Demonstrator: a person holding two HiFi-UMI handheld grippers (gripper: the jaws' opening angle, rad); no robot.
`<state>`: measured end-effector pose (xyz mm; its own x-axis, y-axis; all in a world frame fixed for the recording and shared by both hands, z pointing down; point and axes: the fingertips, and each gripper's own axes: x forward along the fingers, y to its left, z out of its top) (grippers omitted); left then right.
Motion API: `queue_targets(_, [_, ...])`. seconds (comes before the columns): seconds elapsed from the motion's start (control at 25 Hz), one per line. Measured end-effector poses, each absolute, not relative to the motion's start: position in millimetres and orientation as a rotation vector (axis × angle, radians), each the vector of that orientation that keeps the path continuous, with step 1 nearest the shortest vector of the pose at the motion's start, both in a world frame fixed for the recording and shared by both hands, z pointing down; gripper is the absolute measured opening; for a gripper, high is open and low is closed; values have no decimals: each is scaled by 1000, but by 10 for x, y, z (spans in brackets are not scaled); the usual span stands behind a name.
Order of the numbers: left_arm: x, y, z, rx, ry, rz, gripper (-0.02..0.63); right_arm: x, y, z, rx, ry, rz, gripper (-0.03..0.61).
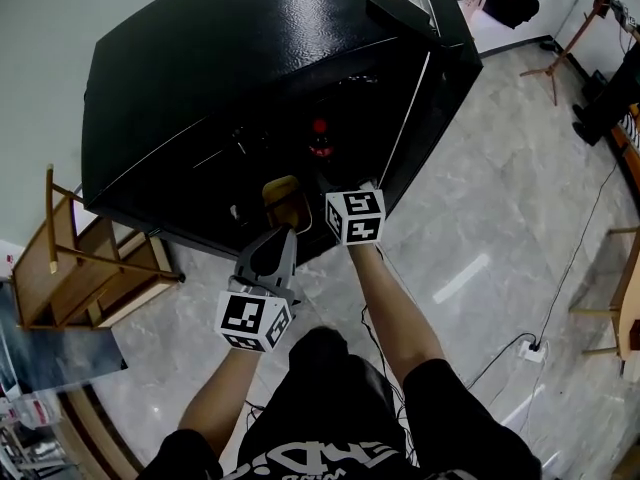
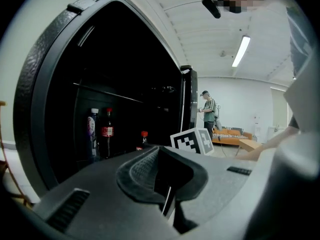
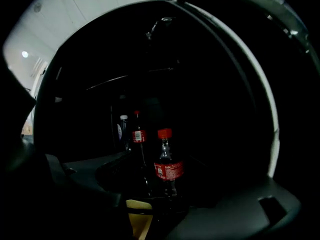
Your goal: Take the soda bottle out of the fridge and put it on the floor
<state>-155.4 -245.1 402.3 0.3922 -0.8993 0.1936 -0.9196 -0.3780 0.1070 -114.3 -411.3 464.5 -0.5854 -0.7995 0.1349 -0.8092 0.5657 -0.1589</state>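
The black fridge point(image 1: 230, 78) stands open, its door point(image 1: 445, 88) swung to the right. Inside, a small soda bottle point(image 3: 167, 164) with red cap and red label stands in front; its cap point(image 1: 320, 128) shows in the head view. A taller red-capped bottle point(image 3: 137, 136) and a white-capped one point(image 3: 122, 129) stand behind it. My right gripper point(image 3: 160, 191) is open inside the fridge, the small bottle just ahead between its jaws, untouched. My left gripper point(image 1: 280, 238) is shut and empty, just outside the fridge front. The bottles point(image 2: 107, 134) show past it.
A tan object point(image 1: 283, 200) lies at the fridge's lower front edge. A wooden chair point(image 1: 70, 258) stands at the left. On the glossy tiled floor point(image 1: 480, 218), a power strip point(image 1: 530, 348) with cable lies to the right. A person point(image 2: 207, 111) stands far behind the door.
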Motion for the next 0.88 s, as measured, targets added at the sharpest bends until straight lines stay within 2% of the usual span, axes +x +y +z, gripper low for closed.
queue_targets(0.88, [-1774,-2603,4430,2412,-1594,178,7,-1320,-4639,5003,1698,-2442,190,318])
